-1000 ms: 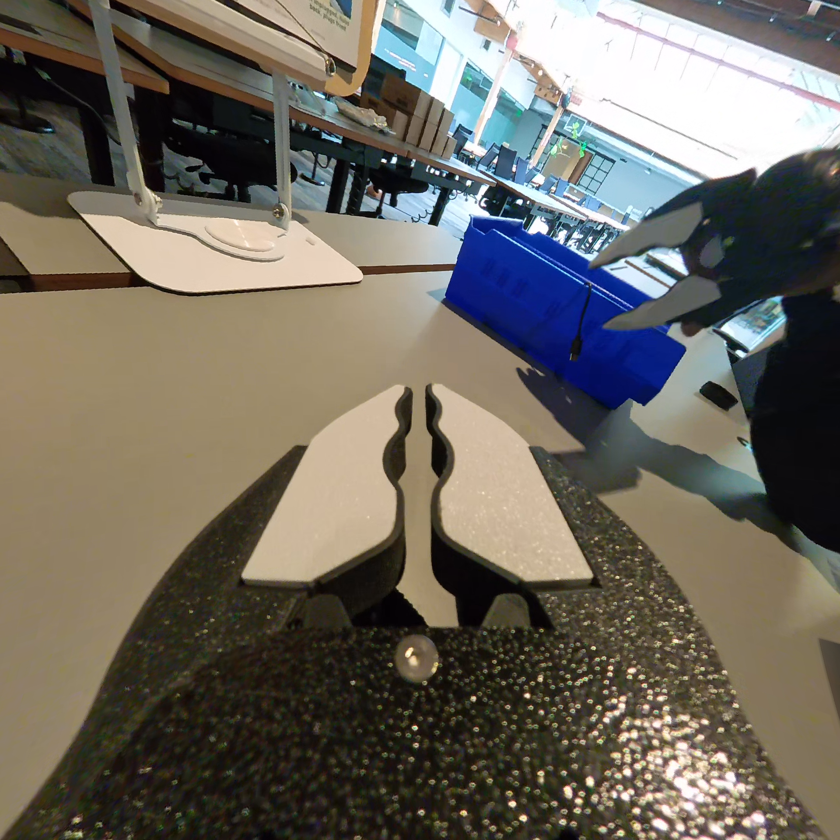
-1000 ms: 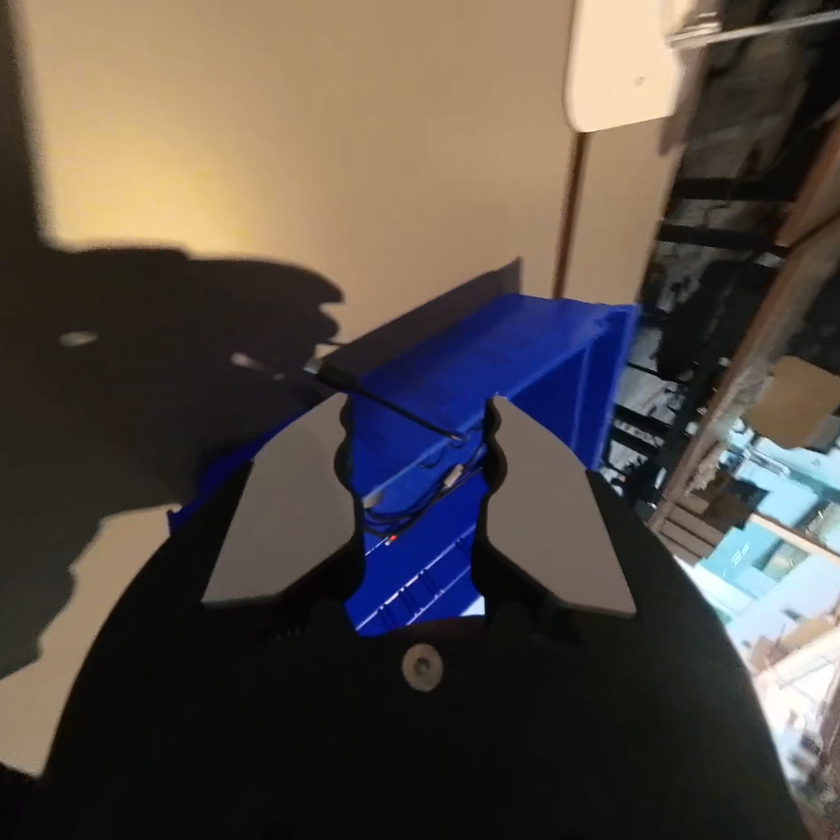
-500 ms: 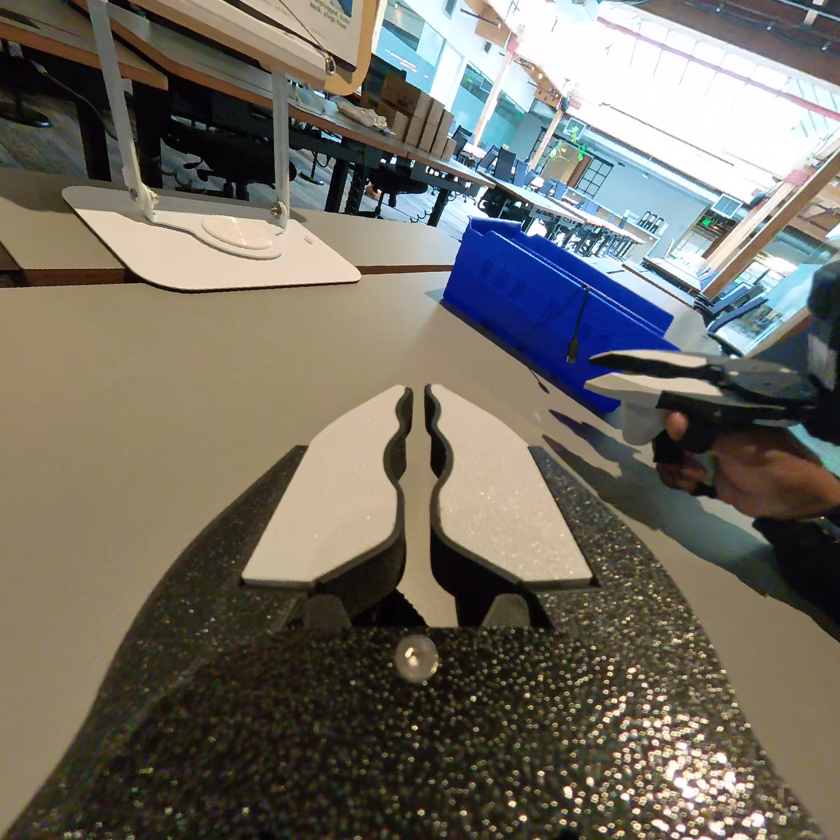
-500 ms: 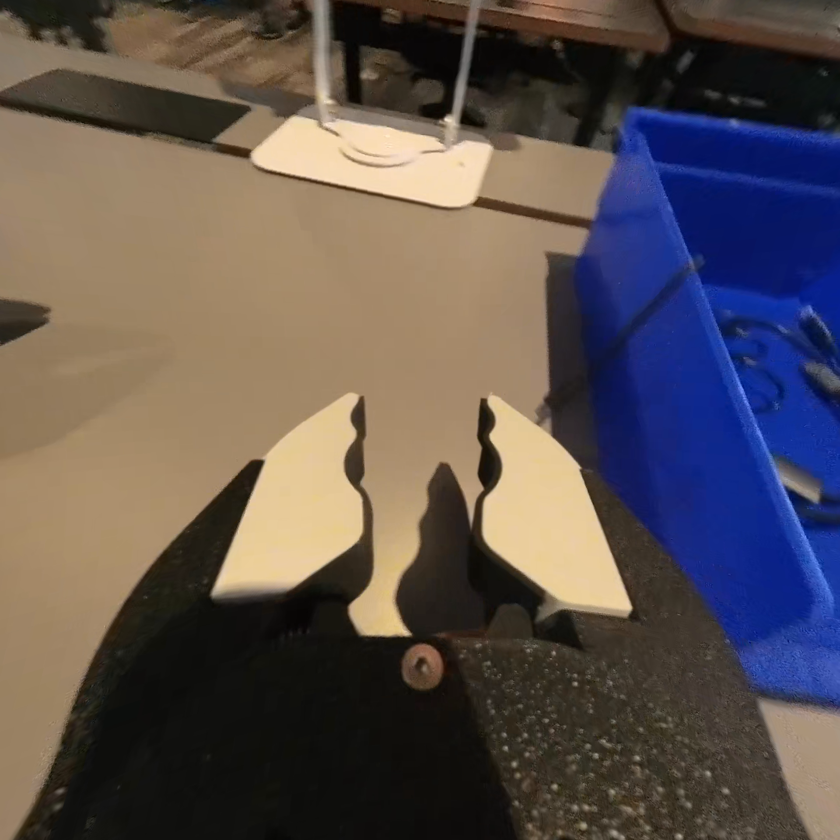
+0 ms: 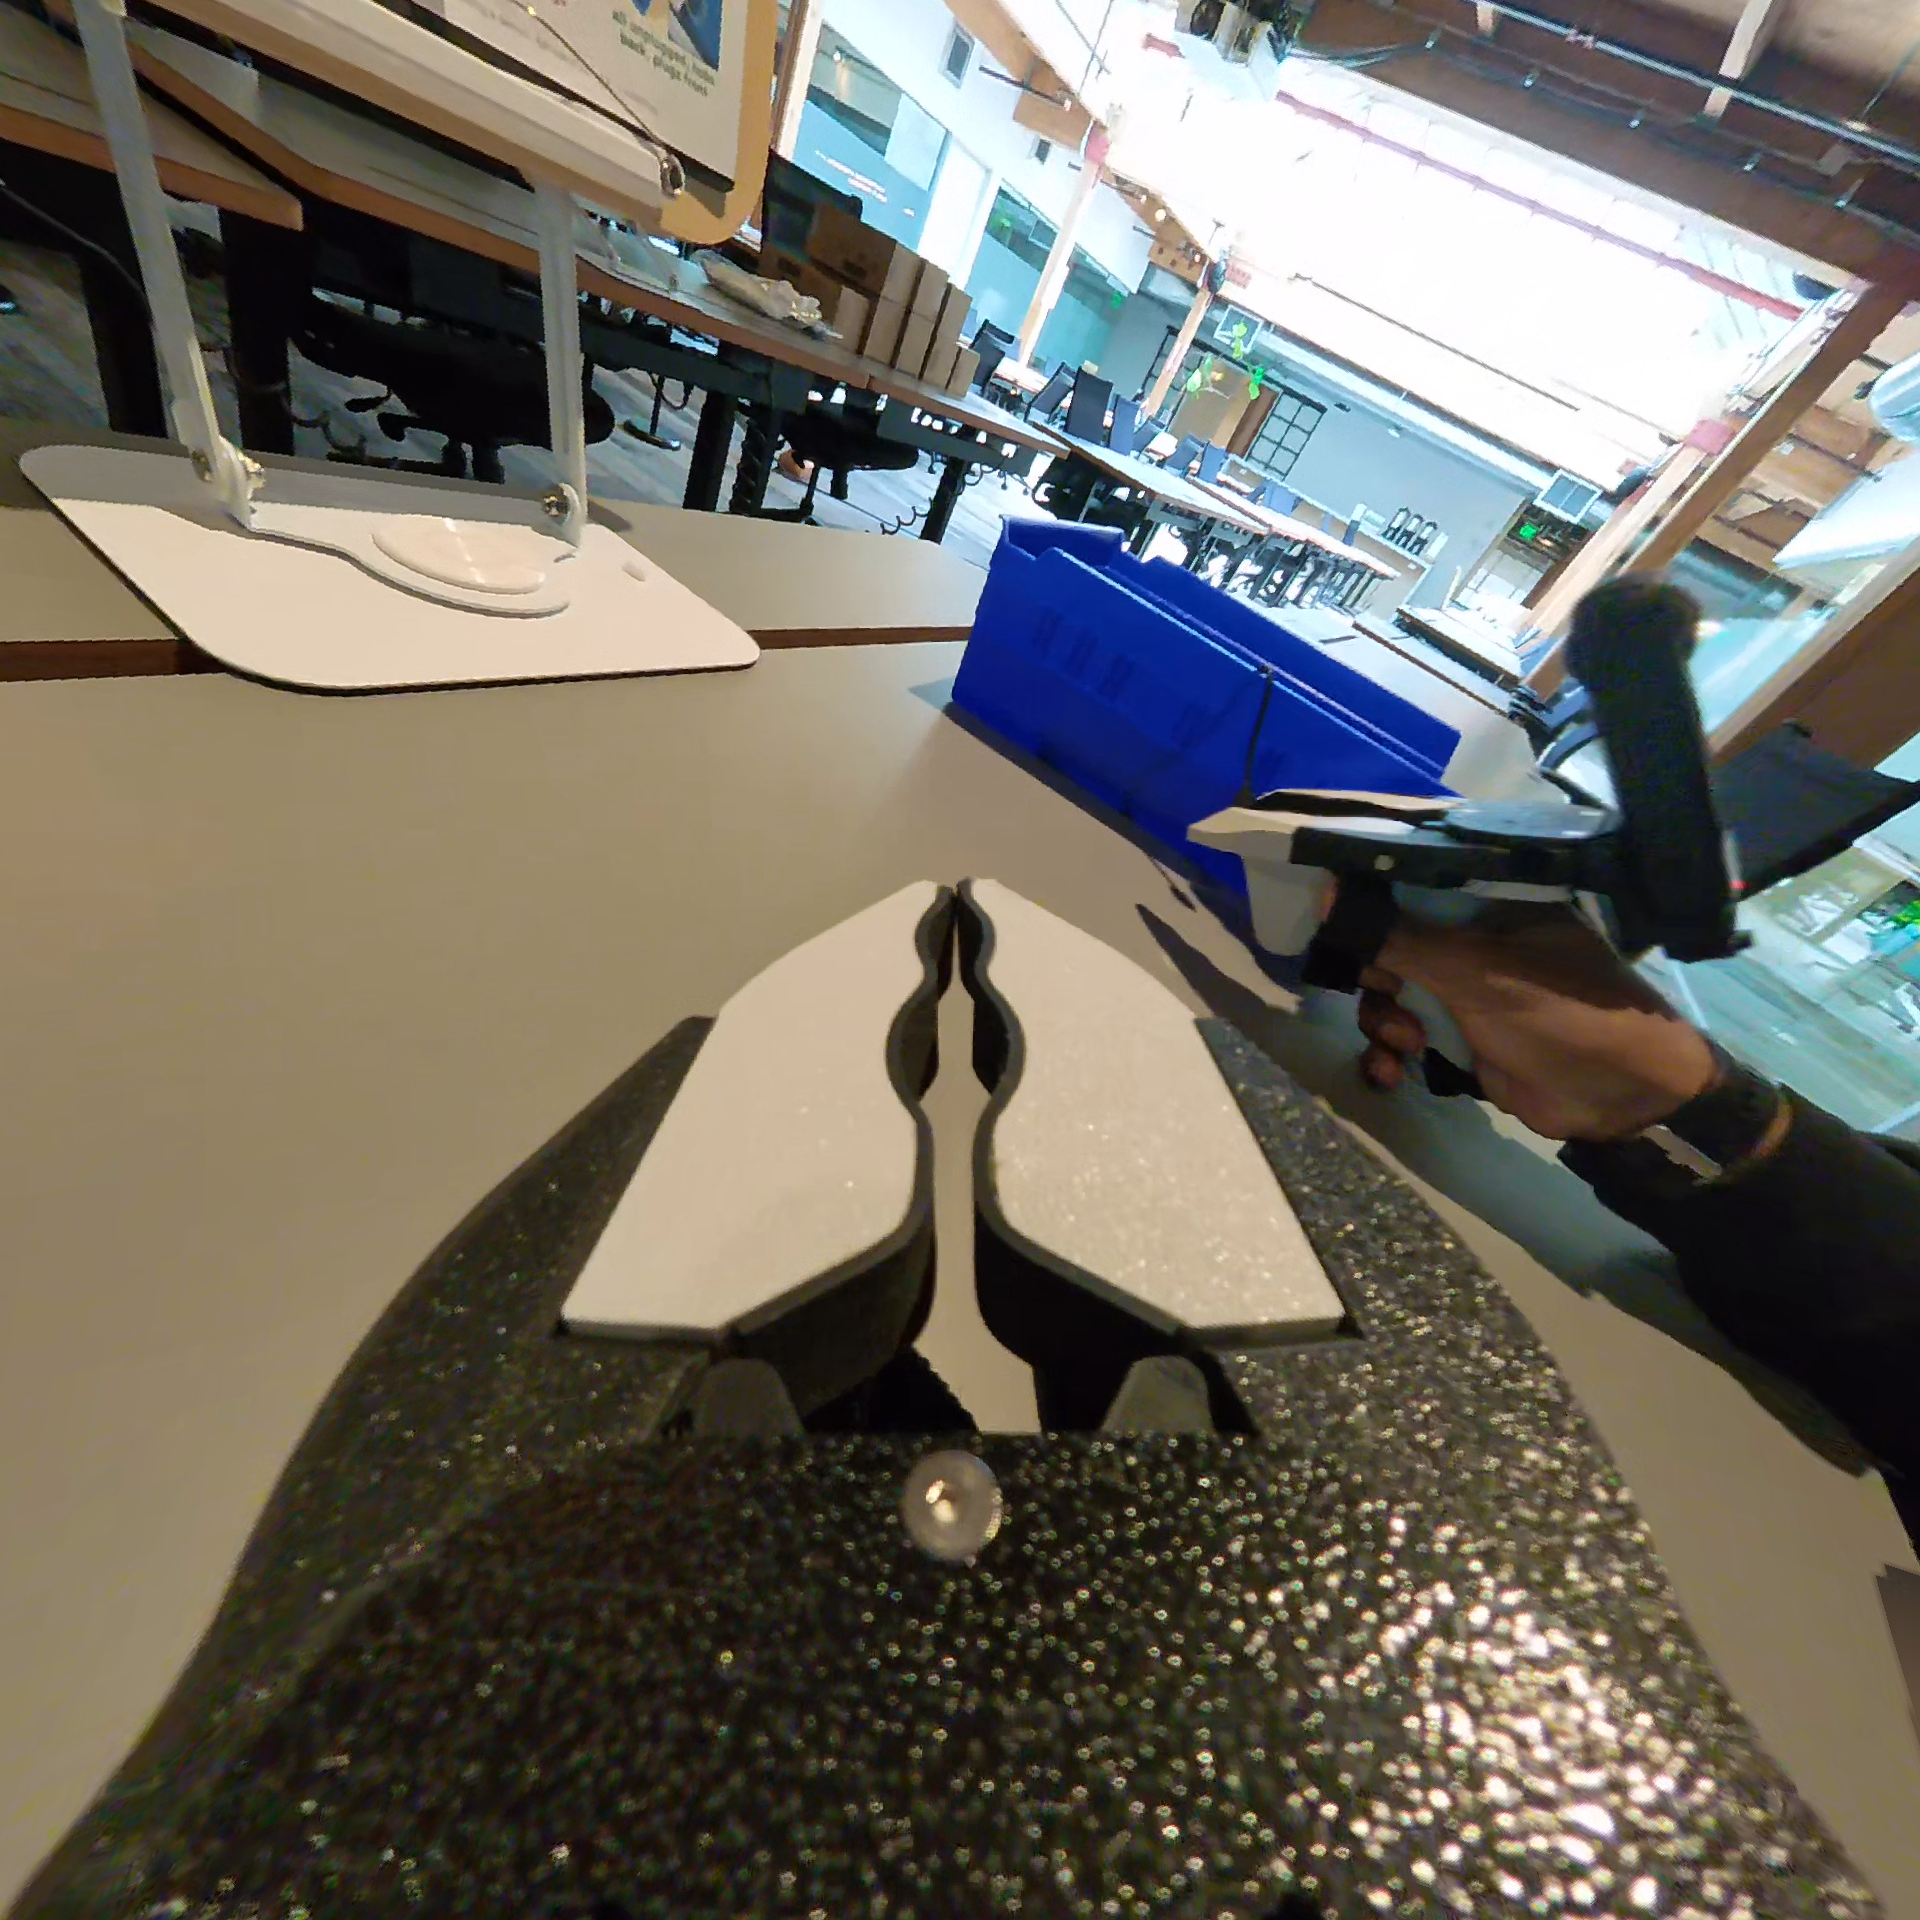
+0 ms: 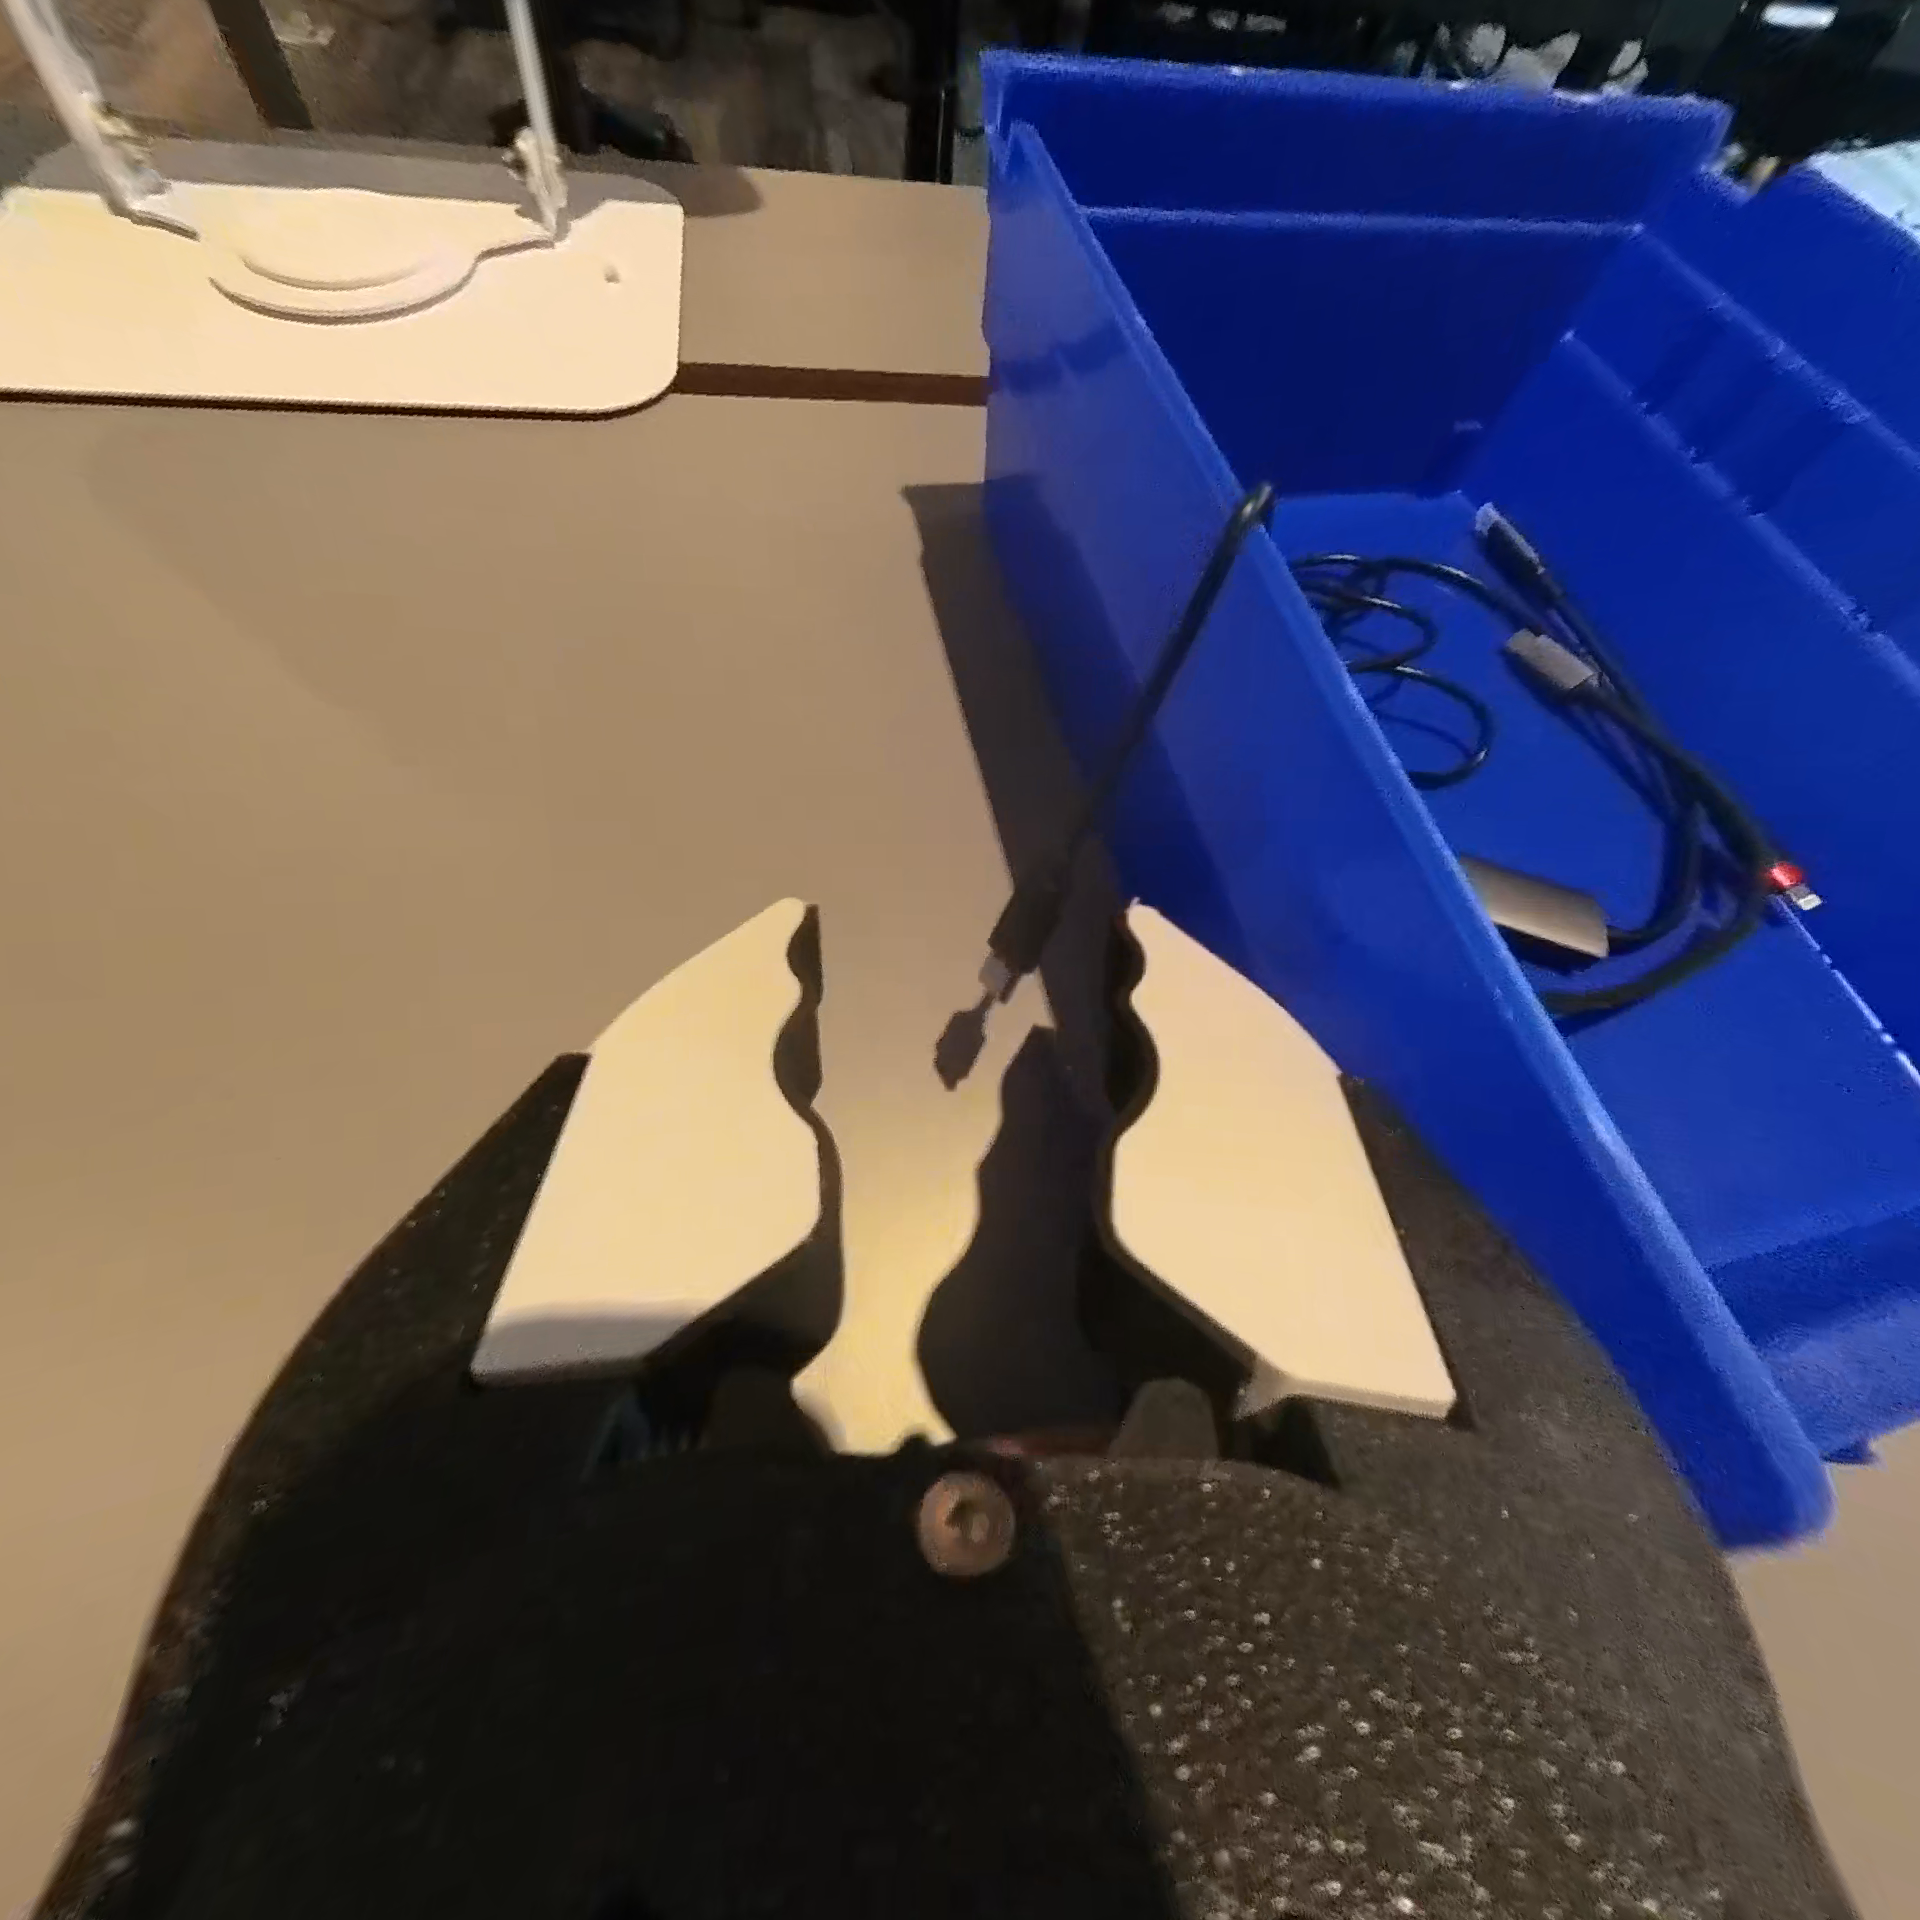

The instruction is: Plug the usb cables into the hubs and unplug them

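A blue bin (image 6: 1299, 727) stands on the grey table at the right; it also shows in the left wrist view (image 5: 1143, 686). Black USB cables (image 6: 1621, 727) lie coiled inside it with a flat grey piece (image 6: 1538, 904). One black cable (image 6: 1153, 707) hangs over the bin's near wall, its plug (image 6: 1013, 951) dangling just above the table. My right gripper (image 6: 966, 914) is open, low over the table, with that plug between its fingertips but not touching them. In the left wrist view it (image 5: 1247, 821) hovers beside the bin. My left gripper (image 5: 956, 888) is shut and empty above the table.
A white lamp base (image 5: 395, 582) with slanted white arms stands at the back left of the table (image 5: 416, 935); it also shows in the right wrist view (image 6: 343, 301). A person's hand (image 5: 1538, 1029) holds the right gripper. Desks and chairs fill the room behind. Spacing between my two grippers at the tips: around 30 centimetres. Between my left fingertips and the white lamp base (image 5: 395, 582) there is roughly 30 centimetres.
My right gripper has swung down from above the bin to low over the table beside it, pointing at the hanging cable plug. My left gripper's fingers have closed the last small gap.
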A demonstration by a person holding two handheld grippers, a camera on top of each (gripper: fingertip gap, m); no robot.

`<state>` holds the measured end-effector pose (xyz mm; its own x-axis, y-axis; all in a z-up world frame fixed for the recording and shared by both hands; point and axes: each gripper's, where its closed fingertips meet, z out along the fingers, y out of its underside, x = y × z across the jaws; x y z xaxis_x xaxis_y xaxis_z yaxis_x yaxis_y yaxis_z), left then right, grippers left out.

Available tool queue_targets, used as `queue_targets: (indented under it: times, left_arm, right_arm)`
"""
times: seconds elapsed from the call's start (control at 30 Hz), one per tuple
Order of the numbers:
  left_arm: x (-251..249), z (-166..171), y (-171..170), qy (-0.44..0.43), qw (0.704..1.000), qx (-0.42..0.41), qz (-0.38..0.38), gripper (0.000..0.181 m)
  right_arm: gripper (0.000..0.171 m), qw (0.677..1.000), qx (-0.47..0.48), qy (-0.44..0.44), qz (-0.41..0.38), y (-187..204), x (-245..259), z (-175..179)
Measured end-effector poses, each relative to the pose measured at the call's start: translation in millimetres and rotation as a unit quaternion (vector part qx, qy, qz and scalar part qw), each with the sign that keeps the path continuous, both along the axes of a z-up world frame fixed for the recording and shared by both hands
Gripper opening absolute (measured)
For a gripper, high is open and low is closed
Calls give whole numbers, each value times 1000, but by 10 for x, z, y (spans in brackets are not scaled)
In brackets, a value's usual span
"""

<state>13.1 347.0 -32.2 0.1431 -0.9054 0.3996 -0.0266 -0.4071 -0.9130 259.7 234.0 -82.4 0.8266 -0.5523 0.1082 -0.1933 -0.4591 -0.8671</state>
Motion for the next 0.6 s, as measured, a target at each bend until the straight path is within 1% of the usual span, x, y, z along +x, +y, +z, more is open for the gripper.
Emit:
queue_targets:
  times: [0.03,0.1,0.13,0.17,0.2,0.3,0.37,0.47,0.53,0.6]
  left_arm:
    - [4,18,-16,-6,1000,-1,-4,0]
    - [9,59,-44,-17,1000,-1,-10,0]
    - [10,77,-56,-22,1000,-1,-13,0]
    - [11,94,-68,-26,1000,-1,-15,0]
    - [11,104,-77,-28,999,-1,-16,0]
    - [16,124,-100,-30,999,2,-20,0]
    - [17,126,-109,-29,999,4,-20,0]
    - [20,116,-107,-27,999,3,-20,0]
    - [23,108,-108,-25,999,3,-21,0]
    - [23,113,-113,-25,999,5,-21,0]
  right_arm:
    - [52,1000,-4,2,-8,13,37,-15]
    - [46,1000,-6,12,-22,39,110,-35]
    - [35,1000,-3,14,-25,58,142,-31]
    - [19,1000,4,14,-25,76,167,-15]
    - [11,1000,11,14,-21,100,176,5]
    - [6,998,53,33,4,165,123,152]
    - [6,993,102,52,23,180,66,399]
    - [5,979,175,91,42,161,75,859]
    - [5,970,205,121,54,130,153,1109]
    - [6,964,223,128,64,64,310,1295]
